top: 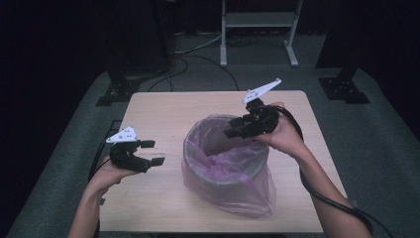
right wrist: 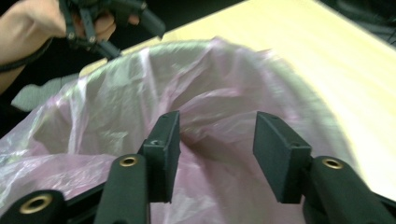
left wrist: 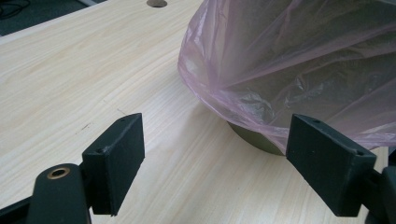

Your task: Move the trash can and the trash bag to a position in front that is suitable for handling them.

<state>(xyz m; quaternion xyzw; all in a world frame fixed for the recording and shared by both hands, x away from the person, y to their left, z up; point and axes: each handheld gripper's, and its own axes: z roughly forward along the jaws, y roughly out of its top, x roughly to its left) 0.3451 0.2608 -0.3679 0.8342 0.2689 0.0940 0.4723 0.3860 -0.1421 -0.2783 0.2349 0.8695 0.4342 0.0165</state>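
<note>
Left gripper (top: 154, 152): held just above the wooden table (top: 163, 111), left of the bin, jaws spread wide with nothing between them; in its own view (left wrist: 215, 156) they point at the bin's foot.
Bin (top: 198, 171): grey, round, mid-table, lined with a pink plastic bag (top: 247, 191) that spills over the rim and drapes down its outside.
Right gripper (top: 233, 130): over the bin's far right rim, jaws parted, empty, aimed into the bag's mouth (right wrist: 217, 154).
</note>
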